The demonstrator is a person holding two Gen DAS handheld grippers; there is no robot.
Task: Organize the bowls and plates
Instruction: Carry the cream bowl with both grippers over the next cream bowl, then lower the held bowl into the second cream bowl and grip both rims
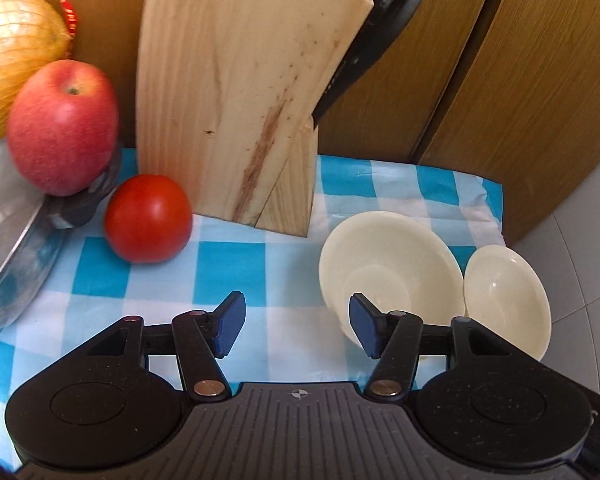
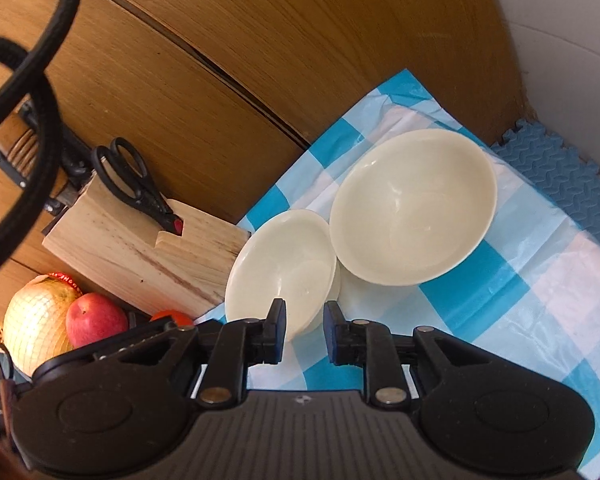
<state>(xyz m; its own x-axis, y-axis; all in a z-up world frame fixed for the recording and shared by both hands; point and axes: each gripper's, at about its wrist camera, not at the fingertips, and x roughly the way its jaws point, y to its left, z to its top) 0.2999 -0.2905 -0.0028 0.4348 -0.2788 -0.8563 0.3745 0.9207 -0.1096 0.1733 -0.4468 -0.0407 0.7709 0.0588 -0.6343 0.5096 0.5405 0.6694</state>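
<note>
Checked cloth (image 1: 228,268), knife block (image 1: 236,92) behind 2 bowls (image 2: 284,268), both grippers' fingers (image 1: 230,324) wide, empty.

Two cream bowls are counted ahead of the fingers: one bowl (image 2: 412,216) and a second bowl (image 2: 280,268) touching it. One knife block (image 1: 224,92), one pair of scissors (image 2: 134,182), one apple (image 1: 62,126), one tomato (image 1: 148,218) and one netted pomelo (image 1: 12,48) are seen.
</note>
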